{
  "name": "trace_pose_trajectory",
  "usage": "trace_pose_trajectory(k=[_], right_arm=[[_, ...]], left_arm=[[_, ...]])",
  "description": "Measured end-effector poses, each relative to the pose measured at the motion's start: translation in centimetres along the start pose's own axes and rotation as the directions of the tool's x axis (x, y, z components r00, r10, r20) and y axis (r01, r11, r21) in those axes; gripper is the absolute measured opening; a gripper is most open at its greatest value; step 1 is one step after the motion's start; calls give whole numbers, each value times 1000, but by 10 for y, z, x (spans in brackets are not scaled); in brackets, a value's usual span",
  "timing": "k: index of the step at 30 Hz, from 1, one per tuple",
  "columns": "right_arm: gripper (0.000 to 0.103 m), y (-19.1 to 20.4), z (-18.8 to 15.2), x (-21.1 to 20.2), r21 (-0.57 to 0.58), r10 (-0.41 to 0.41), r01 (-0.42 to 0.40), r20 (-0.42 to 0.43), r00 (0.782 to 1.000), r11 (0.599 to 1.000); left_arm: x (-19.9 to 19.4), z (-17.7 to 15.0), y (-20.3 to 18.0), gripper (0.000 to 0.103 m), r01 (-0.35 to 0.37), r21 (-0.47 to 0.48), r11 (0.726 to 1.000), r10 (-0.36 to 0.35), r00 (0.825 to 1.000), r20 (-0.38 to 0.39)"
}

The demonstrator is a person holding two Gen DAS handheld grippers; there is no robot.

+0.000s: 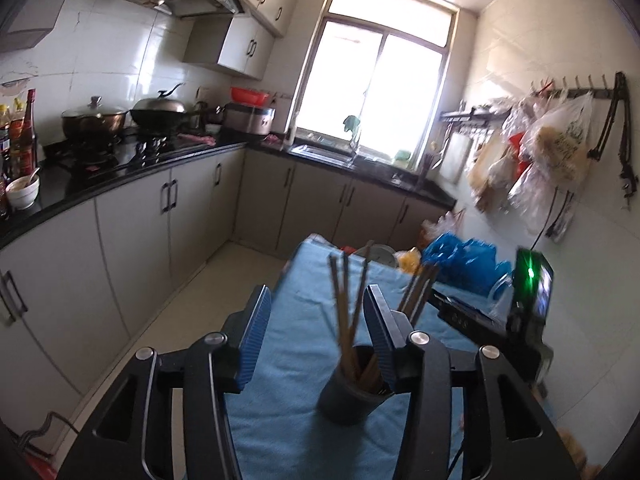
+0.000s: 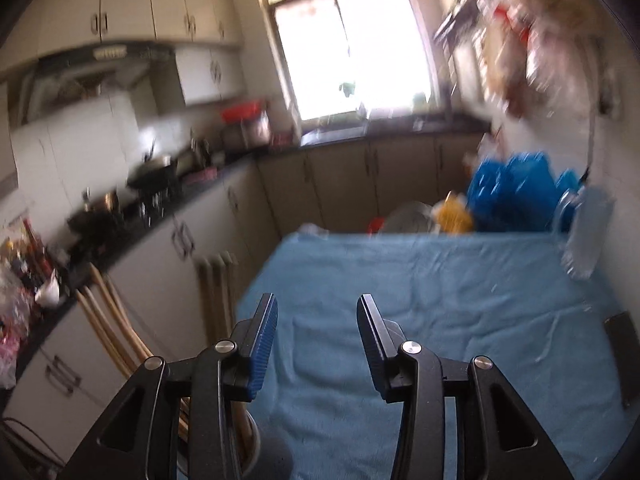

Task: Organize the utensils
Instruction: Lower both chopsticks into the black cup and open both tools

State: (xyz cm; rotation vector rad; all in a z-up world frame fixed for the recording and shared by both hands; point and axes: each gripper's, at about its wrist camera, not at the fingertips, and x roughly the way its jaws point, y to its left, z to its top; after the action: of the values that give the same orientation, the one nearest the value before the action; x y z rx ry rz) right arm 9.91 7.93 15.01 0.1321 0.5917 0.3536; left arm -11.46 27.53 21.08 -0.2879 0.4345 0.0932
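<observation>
Wooden chopsticks (image 1: 349,312) upright in round cup (image 1: 350,394); both hand-held grippers part-open, empty.

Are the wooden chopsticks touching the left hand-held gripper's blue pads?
Apart. The left wrist view shows the wooden chopsticks standing in the dark cup, with clear gaps to both pads.

A table covered with a blue cloth (image 2: 420,280) carries a dark cup (image 1: 352,396) of chopsticks (image 1: 346,304), and at its far end lie blue bags (image 2: 516,188) and a yellow thing (image 2: 454,212).
</observation>
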Motion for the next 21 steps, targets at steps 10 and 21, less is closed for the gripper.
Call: trace_pose_trajectory(k=[10,21], right_arm=[[48,11,-2,29,-11,288,-292,-132,949,956],[55,7,3,-11,23,235,-236,35,971,971]], left_arm=[[15,-15,4,47,-41,9,999,41,998,-47],[20,-29,2,48,-81,31,996,82,995,-56]])
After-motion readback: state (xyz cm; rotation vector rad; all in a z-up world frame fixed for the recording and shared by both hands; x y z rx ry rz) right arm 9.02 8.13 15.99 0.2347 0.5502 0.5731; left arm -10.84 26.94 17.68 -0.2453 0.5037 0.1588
